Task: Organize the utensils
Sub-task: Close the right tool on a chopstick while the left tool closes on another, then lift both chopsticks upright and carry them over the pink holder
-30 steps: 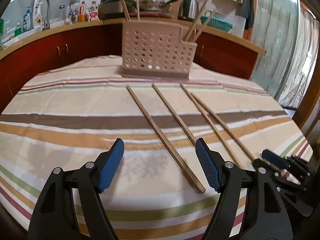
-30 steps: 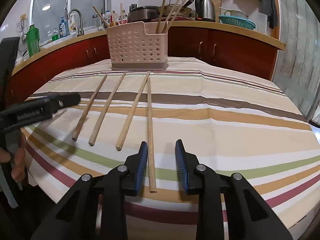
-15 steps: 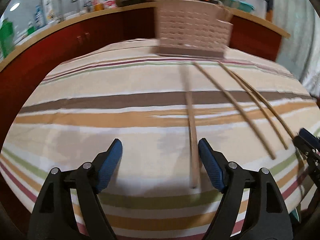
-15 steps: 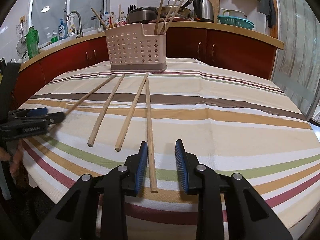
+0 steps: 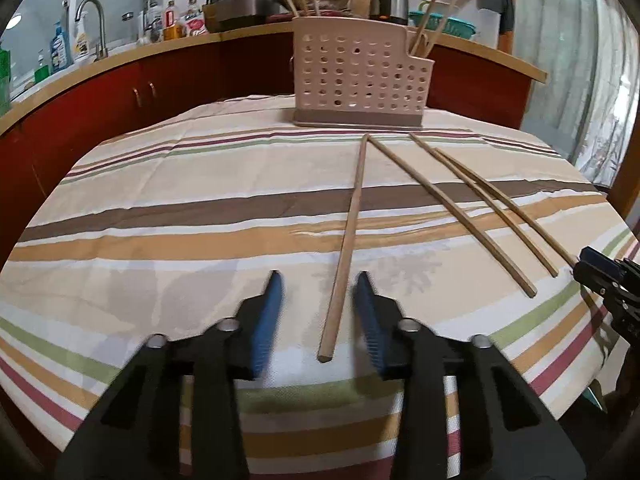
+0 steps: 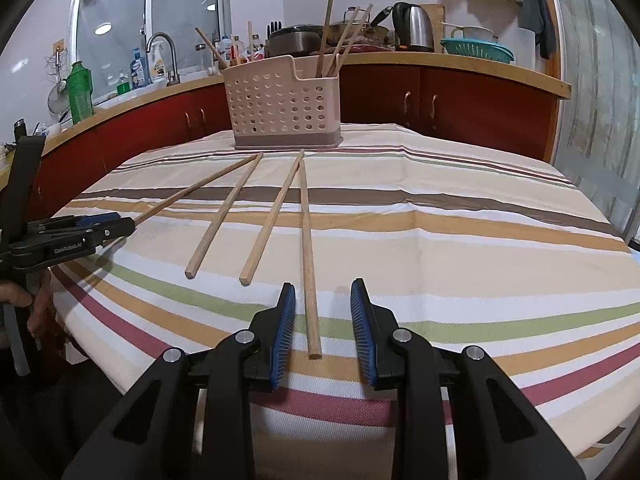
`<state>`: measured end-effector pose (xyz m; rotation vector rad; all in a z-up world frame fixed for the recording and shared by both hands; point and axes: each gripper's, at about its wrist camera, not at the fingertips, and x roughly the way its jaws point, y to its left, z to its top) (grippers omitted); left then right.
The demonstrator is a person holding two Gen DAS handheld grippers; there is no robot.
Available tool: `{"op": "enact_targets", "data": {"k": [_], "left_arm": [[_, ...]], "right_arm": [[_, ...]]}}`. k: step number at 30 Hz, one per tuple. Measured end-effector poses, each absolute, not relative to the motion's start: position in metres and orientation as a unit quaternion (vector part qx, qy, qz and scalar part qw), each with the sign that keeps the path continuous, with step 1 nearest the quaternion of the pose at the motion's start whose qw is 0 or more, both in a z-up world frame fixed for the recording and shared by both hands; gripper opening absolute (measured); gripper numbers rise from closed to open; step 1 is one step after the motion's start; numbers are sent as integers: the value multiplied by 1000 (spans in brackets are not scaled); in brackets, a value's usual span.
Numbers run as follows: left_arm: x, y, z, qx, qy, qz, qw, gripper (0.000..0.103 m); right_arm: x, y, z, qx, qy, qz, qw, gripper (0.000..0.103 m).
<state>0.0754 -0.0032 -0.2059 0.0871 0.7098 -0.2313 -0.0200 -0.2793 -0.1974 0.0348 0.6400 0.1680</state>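
Left gripper [image 5: 318, 286] is closing, jaws apart, straddling the near end of the leftmost chopstick [image 5: 346, 248], pads not on it yet. Right gripper [image 6: 323, 294] has its jaws apart around the rightmost chopstick [image 6: 306, 240], with gaps both sides (pad contact looks unlikely, fisheye makes it hard to call). Four chopsticks lie fanned on the striped tablecloth [image 6: 440, 216] before the perforated utensil holder [image 6: 282, 114].

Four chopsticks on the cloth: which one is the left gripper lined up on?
The leftmost chopstick: its near end lies between the closing fingers of the left gripper, not yet pinched. The other three fan off toward the right.
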Motion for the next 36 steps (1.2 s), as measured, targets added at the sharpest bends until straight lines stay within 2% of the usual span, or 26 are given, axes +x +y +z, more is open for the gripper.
{"op": "enact_targets", "data": {"k": [1,4,6,13,36], "left_arm": [[75,-4,-206,44,344,-117,931,22],[73,-6,-206,50,339,-128,931,10],[73,-5,-206,53,338,-131,931,9],[71,3,-195,44,317,-125,939,7],[45,25,-86,1,178,-125,976,7]], "right_arm": [[-20,-279,-197,19,313,86,946,26],[-21,-278,-197,19,311,94,946,16],[-20,-275,-197,17,312,104,944,7],[-20,-280,-187,30,303,98,948,7],[-26,-288,-85,29,184,85,979,7]]}}
